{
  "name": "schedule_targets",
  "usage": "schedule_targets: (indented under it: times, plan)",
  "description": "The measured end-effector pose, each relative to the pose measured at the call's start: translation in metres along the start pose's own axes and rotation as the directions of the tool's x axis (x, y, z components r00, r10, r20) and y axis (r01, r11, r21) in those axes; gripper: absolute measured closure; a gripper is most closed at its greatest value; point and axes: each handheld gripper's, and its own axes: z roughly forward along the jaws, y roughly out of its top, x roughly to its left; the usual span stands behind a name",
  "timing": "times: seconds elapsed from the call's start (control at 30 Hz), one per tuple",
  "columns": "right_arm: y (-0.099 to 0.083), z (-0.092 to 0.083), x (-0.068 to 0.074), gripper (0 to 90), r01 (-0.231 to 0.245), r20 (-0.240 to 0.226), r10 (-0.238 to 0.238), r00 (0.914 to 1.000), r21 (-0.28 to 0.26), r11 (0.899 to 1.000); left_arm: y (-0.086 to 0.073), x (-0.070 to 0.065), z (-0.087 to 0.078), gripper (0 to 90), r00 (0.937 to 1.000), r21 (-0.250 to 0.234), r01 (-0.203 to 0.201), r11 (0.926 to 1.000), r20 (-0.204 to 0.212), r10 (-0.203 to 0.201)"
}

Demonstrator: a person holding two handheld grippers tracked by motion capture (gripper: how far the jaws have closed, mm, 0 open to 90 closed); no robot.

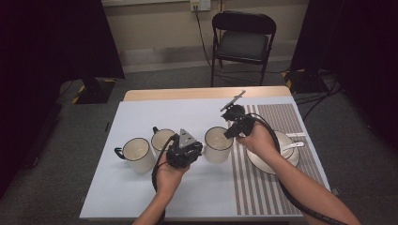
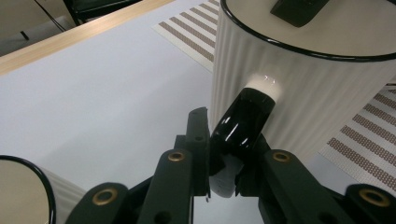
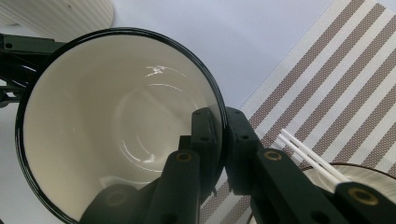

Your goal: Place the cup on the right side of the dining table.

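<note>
Mug (image 1: 218, 144) sits mid-table, just left of striped mat (image 1: 277, 187). Left gripper (image 2: 223, 154) clamps its black handle (image 2: 240, 123); right gripper (image 3: 223, 140) pinches the rim, one jaw inside. Two-point hold likely steadies it for a lift or shift.

So the left gripper (image 2: 223, 158) has its two black jaws clamped on the glossy black handle (image 2: 243, 122) of a white ribbed mug (image 2: 308, 88) with a black rim. The mug sits on a pale sheet (image 2: 93, 102), with a striped placemat (image 2: 196, 32) behind it. Another mug's rim (image 2: 35, 186) pokes in at bottom left.
</note>
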Motion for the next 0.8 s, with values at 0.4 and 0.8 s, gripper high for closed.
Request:
schedule_targets:
  times: [0.4, 0.8]
  plan:
    - [0.007, -0.003, -0.004, 83.9, 0.009, 0.009, -0.009, 0.9999, -0.004, 1.0, 0.007, 0.004, 0.003, 79.6, 0.9999, -0.01, 0.009, 0.9999, -0.004, -0.009]
    - [0.011, -0.005, -0.015, 83.9, -0.001, 0.013, 0.001, 0.9999, -0.003, 1.0, 0.015, 0.006, 0.013, 79.7, 0.9997, -0.012, 0.023, 0.9997, -0.002, -0.023]
